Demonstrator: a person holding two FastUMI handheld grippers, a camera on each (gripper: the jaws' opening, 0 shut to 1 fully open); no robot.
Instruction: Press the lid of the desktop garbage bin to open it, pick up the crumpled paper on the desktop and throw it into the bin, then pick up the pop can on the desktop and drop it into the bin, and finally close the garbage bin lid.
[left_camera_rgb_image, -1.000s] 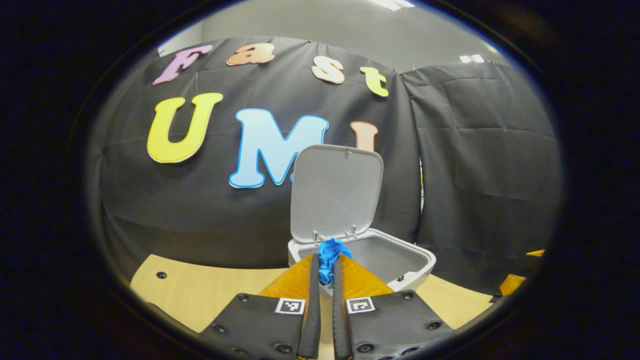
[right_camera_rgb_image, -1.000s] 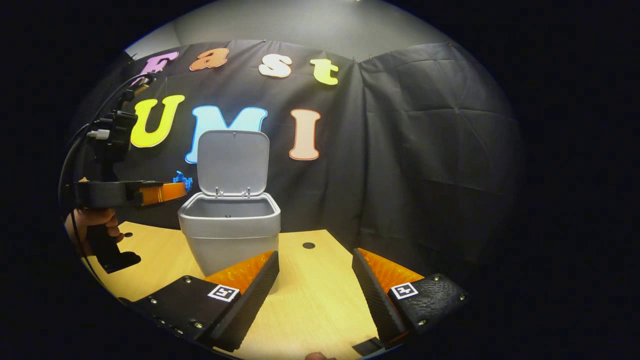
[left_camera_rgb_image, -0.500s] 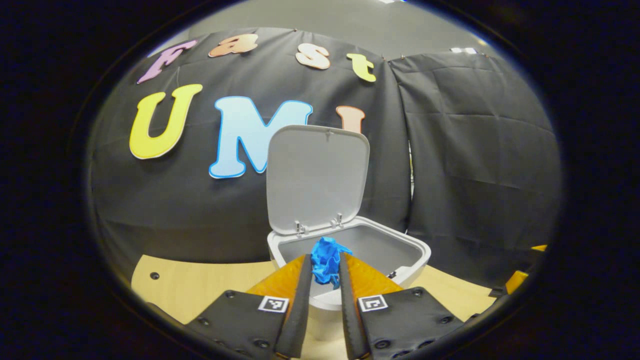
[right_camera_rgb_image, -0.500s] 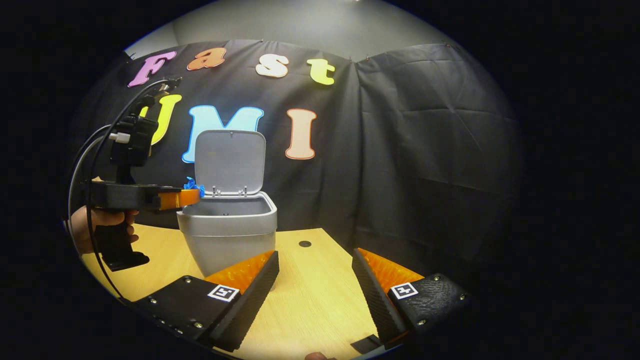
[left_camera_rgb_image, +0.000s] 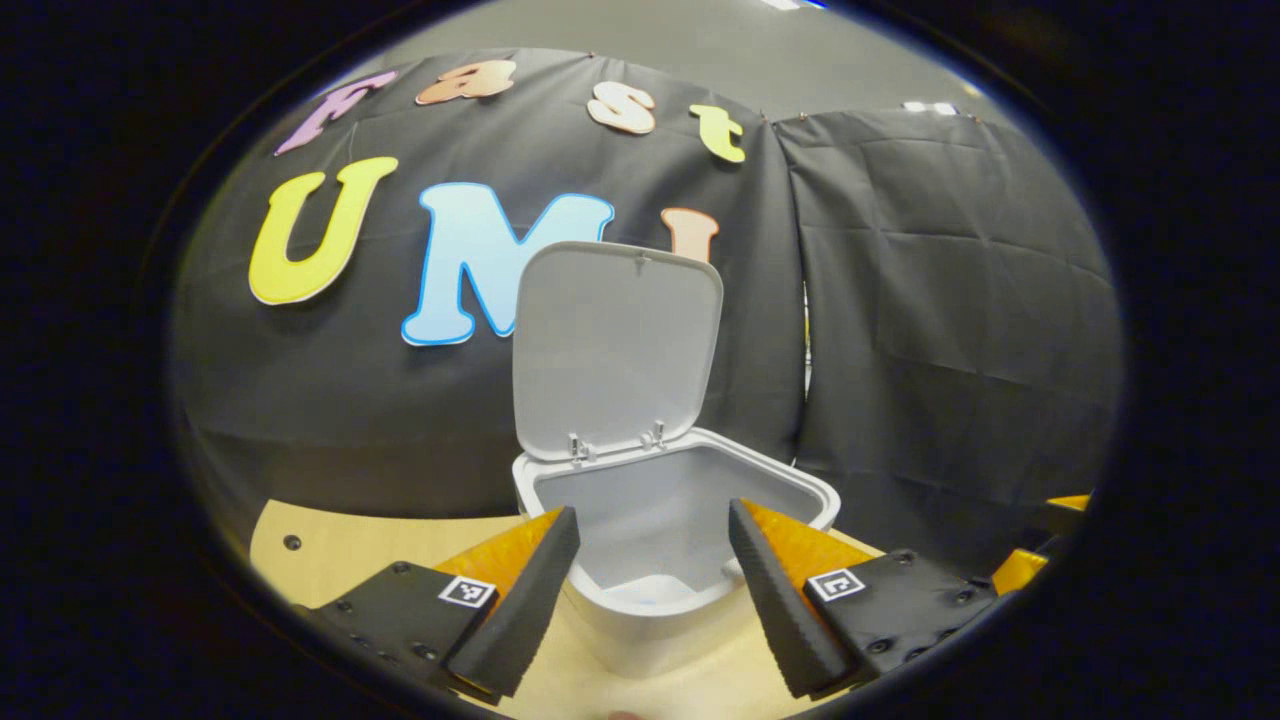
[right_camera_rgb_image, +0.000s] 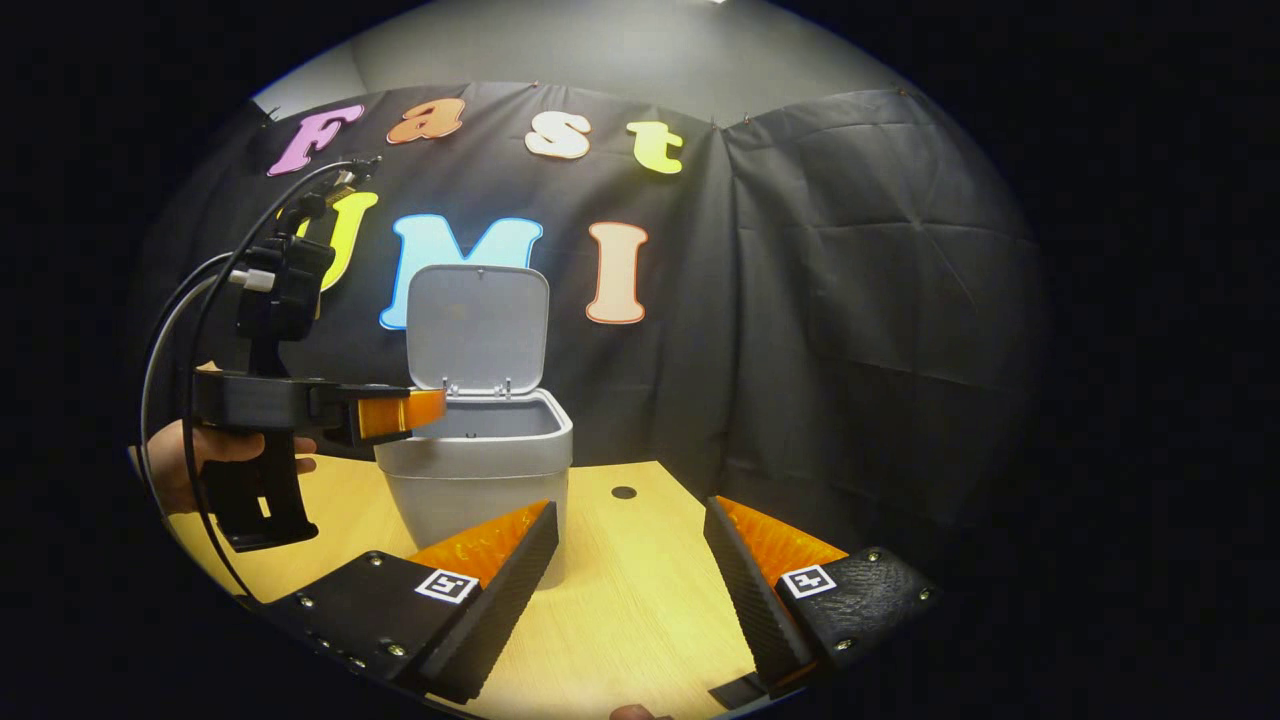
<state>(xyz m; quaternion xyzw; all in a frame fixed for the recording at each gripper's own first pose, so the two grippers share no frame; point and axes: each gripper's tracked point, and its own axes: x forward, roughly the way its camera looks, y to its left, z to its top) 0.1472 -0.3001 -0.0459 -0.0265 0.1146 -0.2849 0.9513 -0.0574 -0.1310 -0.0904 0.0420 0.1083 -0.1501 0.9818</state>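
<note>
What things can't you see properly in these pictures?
- Bottom of the bin: in the left gripper view the near wall hides most of it, so what lies inside cannot be told.
- Inside of the bin in the right gripper view: the camera sits too low to see in.
- The hand holding the left gripper: partly hidden behind the handle.

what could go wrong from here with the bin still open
The left gripper hangs open right over the bin mouth, so pulling back low could catch the rim and shove the light bin across the table. The lid stands upright just behind the fingers; lifting forward might knock it shut early. The right gripper waits open beside the bin, and swinging it left could bump the bin wall.
</note>
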